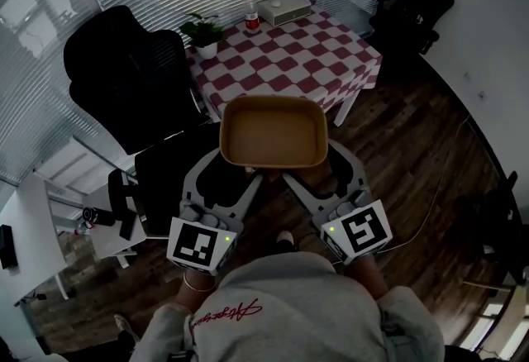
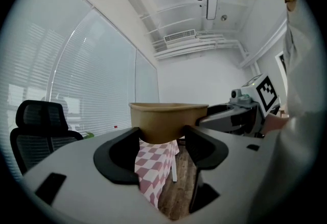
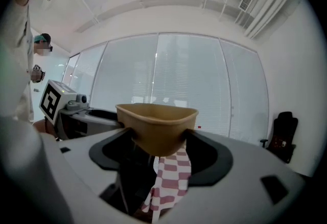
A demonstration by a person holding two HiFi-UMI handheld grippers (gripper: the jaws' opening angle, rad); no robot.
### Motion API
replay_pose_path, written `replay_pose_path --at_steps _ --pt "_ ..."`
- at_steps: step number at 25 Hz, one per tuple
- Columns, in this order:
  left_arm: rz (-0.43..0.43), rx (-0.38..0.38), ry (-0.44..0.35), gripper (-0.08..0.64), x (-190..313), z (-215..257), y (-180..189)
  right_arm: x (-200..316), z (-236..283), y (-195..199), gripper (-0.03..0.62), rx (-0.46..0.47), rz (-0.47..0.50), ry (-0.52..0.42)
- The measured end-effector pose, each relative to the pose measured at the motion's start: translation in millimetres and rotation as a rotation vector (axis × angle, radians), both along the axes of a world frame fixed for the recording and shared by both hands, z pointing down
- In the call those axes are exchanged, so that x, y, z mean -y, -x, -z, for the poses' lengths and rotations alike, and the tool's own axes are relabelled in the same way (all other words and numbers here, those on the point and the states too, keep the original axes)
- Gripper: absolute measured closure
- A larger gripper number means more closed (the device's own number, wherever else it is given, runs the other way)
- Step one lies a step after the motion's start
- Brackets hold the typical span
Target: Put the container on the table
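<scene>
Dark wood floor lies below us, and at the far side stands a table (image 1: 289, 63) under a red-and-white check cloth. A bottle (image 1: 251, 11), a plant (image 1: 204, 30) and a white box (image 1: 283, 8) sit along its far edge. A black chair (image 1: 124, 71) stands to its left. We hold the container (image 1: 273, 133) in the air on the near side of the table, not on it, level and open side up. Our left gripper (image 2: 161, 136) is clamped on its near left end and our right gripper (image 3: 159, 138) on its near right end. Each has the brown wall pinched between its jaws.
</scene>
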State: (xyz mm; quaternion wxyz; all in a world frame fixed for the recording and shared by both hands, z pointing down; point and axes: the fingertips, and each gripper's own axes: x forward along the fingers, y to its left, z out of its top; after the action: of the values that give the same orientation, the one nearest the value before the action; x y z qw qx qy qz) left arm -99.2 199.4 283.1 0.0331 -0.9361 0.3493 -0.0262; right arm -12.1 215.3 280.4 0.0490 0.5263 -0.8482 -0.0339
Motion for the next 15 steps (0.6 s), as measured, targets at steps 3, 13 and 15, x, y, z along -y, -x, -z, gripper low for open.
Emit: replay_pose_path --at_steps 3,13,15 --pt "0.007 -0.004 -0.005 0.275 12 1 -9 12 2 -9 0.256 -0.004 0.009 -0.005" --pt "0.021 -0.011 -0.004 0.275 43 -3 -45 45 -2 -46 0.256 -0.008 0.021 -0.005" --pt "0.025 -0.015 -0.004 0.275 46 -4 -52 48 -3 -53 0.256 -0.009 0.025 -0.007"
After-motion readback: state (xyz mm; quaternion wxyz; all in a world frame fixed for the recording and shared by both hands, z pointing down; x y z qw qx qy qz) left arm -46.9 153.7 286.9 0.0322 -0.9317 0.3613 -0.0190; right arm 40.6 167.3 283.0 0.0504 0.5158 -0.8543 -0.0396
